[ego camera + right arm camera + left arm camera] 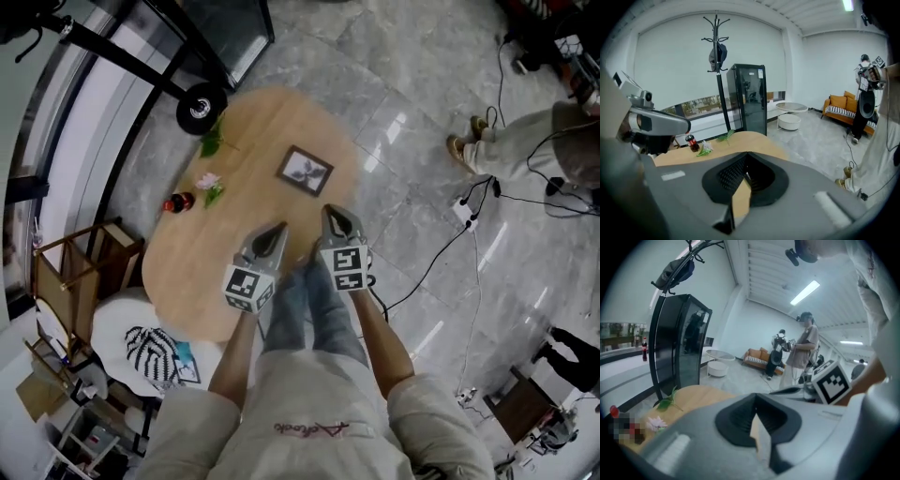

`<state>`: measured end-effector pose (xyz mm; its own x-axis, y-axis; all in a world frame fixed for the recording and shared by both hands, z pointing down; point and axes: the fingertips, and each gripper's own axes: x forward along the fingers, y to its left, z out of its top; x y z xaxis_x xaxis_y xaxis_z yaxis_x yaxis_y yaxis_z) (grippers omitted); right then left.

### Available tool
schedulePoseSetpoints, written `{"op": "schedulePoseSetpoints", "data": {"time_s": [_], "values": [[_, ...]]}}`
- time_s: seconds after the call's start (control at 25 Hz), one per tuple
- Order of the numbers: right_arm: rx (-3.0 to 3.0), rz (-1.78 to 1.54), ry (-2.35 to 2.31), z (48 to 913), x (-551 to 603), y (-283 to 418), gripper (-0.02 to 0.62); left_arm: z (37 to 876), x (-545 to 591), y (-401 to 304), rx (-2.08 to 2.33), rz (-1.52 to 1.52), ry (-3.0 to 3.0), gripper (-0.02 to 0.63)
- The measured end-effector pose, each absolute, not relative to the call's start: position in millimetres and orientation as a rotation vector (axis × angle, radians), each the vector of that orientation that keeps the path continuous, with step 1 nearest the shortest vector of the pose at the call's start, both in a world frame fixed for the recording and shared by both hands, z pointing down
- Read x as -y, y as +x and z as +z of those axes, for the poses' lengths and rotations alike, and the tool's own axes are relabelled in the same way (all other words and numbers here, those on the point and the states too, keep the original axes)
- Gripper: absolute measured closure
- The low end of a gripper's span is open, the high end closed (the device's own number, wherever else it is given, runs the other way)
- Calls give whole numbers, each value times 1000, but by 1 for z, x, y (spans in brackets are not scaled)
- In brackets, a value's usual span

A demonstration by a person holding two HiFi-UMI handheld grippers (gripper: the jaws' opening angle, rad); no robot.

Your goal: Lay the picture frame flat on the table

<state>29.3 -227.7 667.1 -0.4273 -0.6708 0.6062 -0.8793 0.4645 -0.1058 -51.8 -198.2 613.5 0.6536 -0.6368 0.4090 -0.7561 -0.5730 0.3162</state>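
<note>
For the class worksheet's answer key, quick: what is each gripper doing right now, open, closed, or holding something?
Left gripper: closed, holding nothing.
Right gripper: closed, holding nothing.

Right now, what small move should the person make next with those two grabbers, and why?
Probably reach the right gripper forward toward the picture frame. Both it and the left gripper are shut and empty near the edge of the table, apart from the frame. Whether the frame already lies flat, I cannot tell.
</note>
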Motion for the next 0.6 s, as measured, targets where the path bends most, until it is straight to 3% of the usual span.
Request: {"op": "schedulePoseSetpoints", "data": {"time_s": [0.6], "values": [[2314, 436, 1424, 502, 209, 46, 592, 493, 190, -52, 1118, 286, 2505, 607]]}}
